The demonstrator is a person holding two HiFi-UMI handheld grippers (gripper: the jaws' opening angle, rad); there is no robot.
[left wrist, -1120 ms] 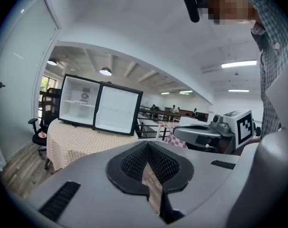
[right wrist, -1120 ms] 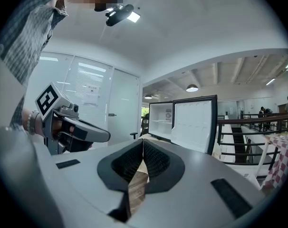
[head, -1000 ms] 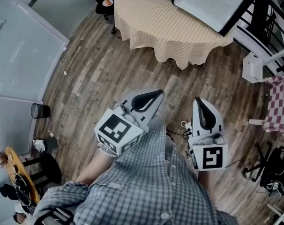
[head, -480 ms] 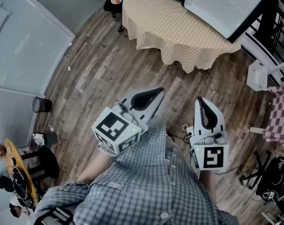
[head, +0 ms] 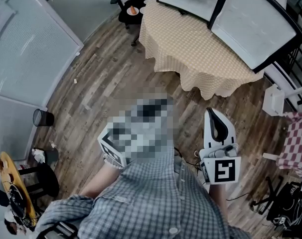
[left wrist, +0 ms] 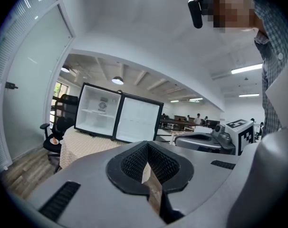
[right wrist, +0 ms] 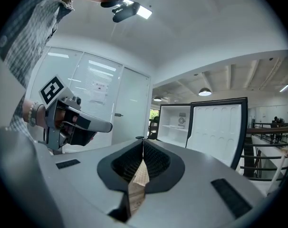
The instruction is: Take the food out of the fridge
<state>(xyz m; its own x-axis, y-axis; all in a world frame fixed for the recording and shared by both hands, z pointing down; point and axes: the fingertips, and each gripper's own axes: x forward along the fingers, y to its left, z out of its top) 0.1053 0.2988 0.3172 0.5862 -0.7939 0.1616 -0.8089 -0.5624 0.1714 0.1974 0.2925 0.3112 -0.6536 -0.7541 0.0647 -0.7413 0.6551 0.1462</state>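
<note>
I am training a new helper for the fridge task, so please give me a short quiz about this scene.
1. True or false: the door of the fridge stands open.
2. What is between the jaws of the left gripper? A) a bottle B) nothing C) a plate
3. Fill in: the fridge stands on top of a ___.
Key: 1 true; 2 B, the jaws are shut; 3 table.

I see the small black-framed fridge (left wrist: 100,101) upright on the cloth-covered table (left wrist: 82,145), its door (left wrist: 137,120) swung fully open alongside, white interior with one shelf (left wrist: 91,111), contents too small to tell.
</note>
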